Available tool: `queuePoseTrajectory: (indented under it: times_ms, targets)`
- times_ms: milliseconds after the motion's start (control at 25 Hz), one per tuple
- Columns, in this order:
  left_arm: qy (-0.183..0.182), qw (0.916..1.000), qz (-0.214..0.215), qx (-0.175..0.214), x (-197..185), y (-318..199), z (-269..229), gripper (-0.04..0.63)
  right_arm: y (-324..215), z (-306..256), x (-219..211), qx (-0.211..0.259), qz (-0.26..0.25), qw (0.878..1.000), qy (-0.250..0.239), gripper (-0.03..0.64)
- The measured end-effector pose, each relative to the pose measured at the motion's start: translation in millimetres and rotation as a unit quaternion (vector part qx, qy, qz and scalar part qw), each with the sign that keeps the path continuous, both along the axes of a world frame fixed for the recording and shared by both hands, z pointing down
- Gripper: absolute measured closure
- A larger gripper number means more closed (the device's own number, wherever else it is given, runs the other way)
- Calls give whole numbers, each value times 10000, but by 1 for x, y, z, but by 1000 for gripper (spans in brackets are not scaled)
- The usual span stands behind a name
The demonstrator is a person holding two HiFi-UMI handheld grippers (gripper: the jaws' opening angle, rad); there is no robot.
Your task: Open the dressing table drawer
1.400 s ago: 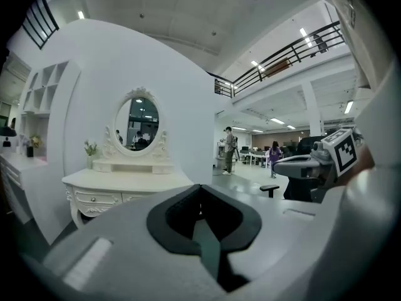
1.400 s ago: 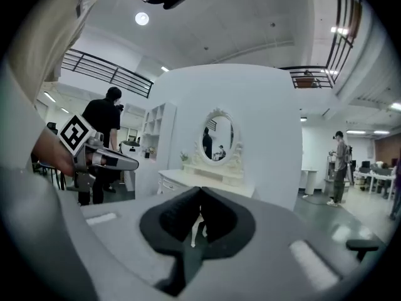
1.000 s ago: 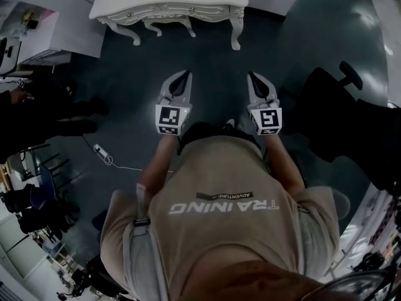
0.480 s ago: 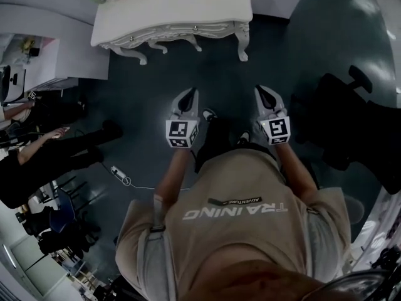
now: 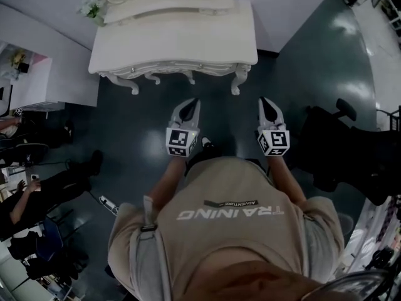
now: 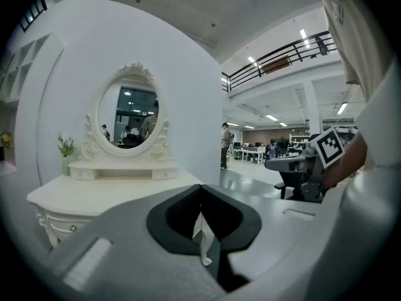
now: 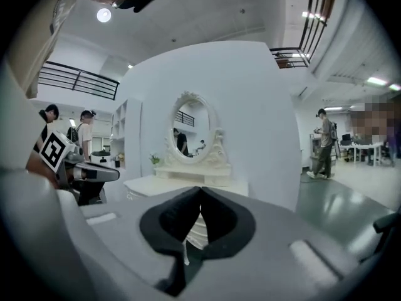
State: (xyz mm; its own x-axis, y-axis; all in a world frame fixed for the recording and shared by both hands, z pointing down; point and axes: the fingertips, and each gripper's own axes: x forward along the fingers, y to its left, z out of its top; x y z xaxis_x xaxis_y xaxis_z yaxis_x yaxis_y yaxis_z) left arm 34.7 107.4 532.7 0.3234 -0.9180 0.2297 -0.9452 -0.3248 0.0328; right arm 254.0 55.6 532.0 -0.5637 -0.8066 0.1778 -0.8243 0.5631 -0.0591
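Note:
The white dressing table (image 5: 175, 39) with an oval mirror (image 6: 128, 115) stands against the wall at the top of the head view. Its drawer front (image 5: 172, 73) with small knobs is closed and faces me. My left gripper (image 5: 193, 101) and right gripper (image 5: 266, 100) are held side by side over the dark floor, pointing at the table and a short way from its front edge. In the left gripper view the left gripper (image 6: 201, 190) has its jaws together with nothing between them. The right gripper (image 7: 200, 190) looks the same, with the table (image 7: 160, 184) beyond it.
A black office chair (image 5: 338, 143) stands to my right. People sit at the left (image 5: 37, 193), near a power strip with a cable (image 5: 106, 202) on the floor. A white cabinet (image 5: 53, 83) adjoins the table's left side. A small plant (image 5: 91, 6) stands on the table.
I have walked toward the dressing table: it now fills more of the head view and lies closer to both grippers. Both grippers stayed shut and side by side.

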Motion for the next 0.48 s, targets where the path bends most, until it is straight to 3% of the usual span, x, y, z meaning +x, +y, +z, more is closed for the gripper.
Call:
queuePoseTrajectory:
  times_ms: [200,480]
  targets:
    - [-24,9993,376,16,-39,-40,14,588,-32,13,-57,-75,89,9999,98,614]
    - [257,9996,49,-63,-109,-103,32,588,-62,13,-117,-152,-127,9988,459,614]
